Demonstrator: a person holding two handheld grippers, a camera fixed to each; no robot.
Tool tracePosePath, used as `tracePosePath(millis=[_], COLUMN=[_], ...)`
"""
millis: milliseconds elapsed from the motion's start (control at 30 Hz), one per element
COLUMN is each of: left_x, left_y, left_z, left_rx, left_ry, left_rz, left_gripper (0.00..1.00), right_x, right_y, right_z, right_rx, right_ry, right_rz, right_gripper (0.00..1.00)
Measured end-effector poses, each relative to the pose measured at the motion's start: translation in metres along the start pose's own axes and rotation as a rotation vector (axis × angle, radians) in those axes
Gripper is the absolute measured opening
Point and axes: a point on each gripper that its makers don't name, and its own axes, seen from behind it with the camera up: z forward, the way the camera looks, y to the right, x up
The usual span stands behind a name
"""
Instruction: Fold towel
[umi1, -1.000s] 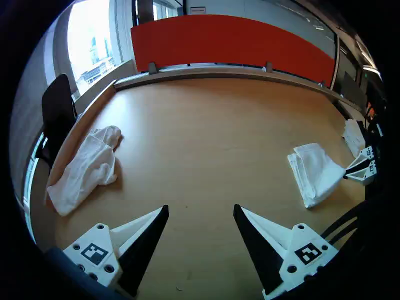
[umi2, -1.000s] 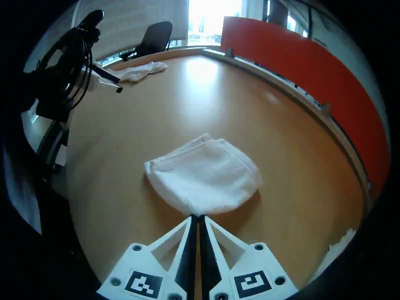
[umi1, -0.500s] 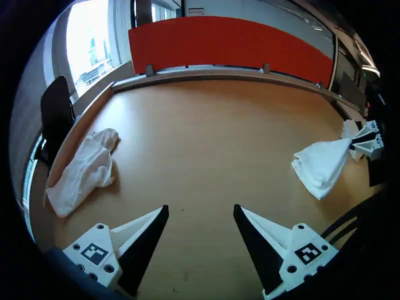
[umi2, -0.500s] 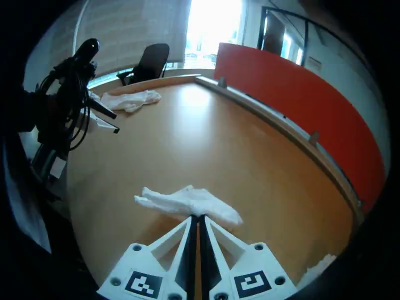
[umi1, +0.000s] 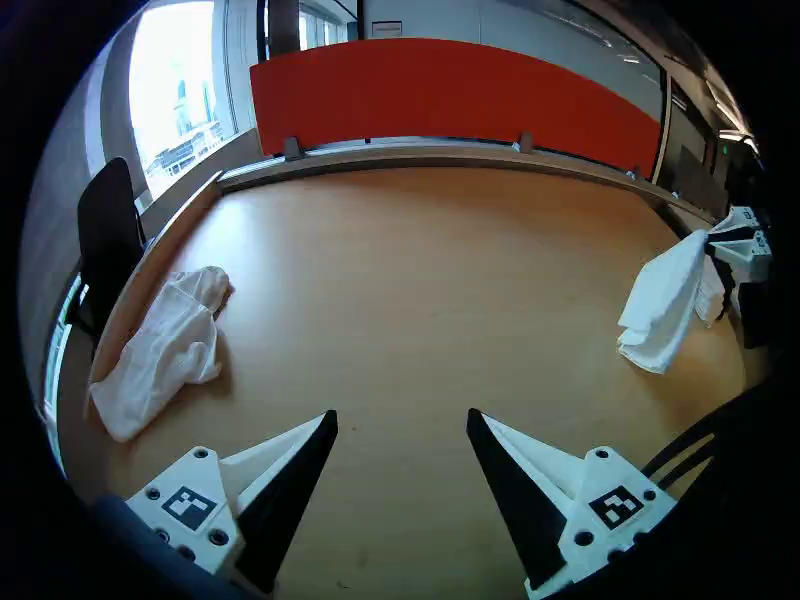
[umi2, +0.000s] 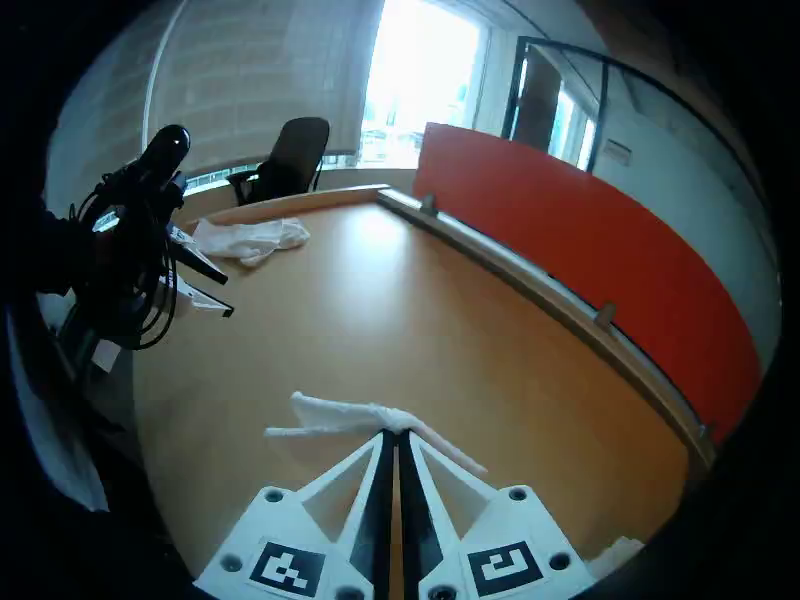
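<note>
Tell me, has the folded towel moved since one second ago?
Yes. The towel rose from the table, hanging from the right gripper, nearer the red divider.

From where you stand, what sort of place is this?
Most likely an office or meeting room. There is a long wooden desk with a red divider panel along its far edge, a black office chair at one end, and big windows behind it.

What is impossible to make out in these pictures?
- Right gripper view: the towel hangs edge-on from the right gripper, so its folds are unreadable.
- Left gripper view: that grip is tiny, at the picture's edge.
- Right gripper view: a white cloth is cut off at the bottom edge.
</note>
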Motion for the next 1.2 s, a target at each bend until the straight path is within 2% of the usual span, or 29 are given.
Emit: tracePosePath(millis=[300,500,800,1200], left_x=[0.003,0.007,0.014,0.019], left_y=[0.003,0.006,0.011,0.013], left_z=[0.003,0.005,0.008,0.010], left_rx=[-0.010,-0.017,-0.020,-0.010], left_ry=[0.005,0.006,0.011,0.011], left_rz=[0.006,0.017,0.030,0.039], left_gripper=[0.96,0.96,0.96,0.96], right_x=[0.000,-0.003,-0.012,-0.031], right_y=[0.021,0.045,0.098,0.167], right_z=[-0.012,-0.023,-0.047,-0.075], right_rx=[-0.036,-0.065,-0.133,-0.214], right_ry=[0.000,-0.010,-0.017,-0.046], right_rz=[0.011,0.025,0.056,0.067], right_gripper=[0.04,0.04,0.04,0.04])
